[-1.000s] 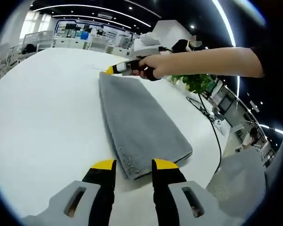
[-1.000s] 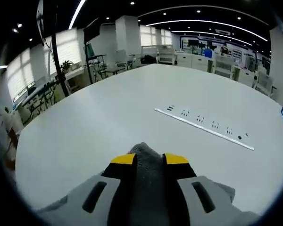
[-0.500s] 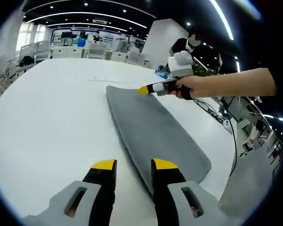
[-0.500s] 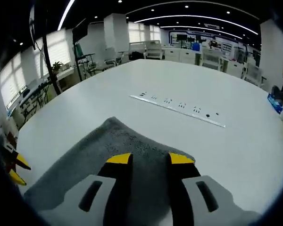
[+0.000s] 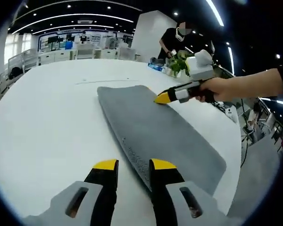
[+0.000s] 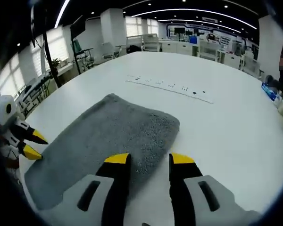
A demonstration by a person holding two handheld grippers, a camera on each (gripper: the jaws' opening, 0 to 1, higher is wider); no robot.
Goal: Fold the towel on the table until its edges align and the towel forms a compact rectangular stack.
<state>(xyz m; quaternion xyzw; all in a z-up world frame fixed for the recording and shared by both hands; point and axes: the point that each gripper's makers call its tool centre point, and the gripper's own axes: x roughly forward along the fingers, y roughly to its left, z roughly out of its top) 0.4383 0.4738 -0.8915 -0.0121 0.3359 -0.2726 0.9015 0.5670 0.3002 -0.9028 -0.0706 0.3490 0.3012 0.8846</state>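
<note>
The grey towel [image 5: 155, 127] lies flat on the white table [image 5: 47, 122] as a long folded strip. My left gripper [image 5: 134, 165] is open just above the strip's near long edge, holding nothing. The right gripper [image 5: 161, 99], held by a hand [image 5: 212, 89], comes in from the right and hovers over the towel's far end. In the right gripper view the towel [image 6: 104, 141] runs away to the left. My right gripper [image 6: 149, 160] stands open by its near corner, with nothing between the jaws. The left gripper [image 6: 34, 144] shows open at the towel's far end.
A thin line of small dark marks [image 6: 170, 87] crosses the table beyond the towel. A potted plant [image 5: 179, 66] and a person [image 5: 172, 40] are past the table's far edge. Desks and chairs [image 6: 212, 47] line the room behind. The table's edge [image 5: 238, 141] curves close on the right.
The right gripper has opened, let go of the towel's end and drawn back from it. The towel now lies flat. The left gripper stays open near the other end.
</note>
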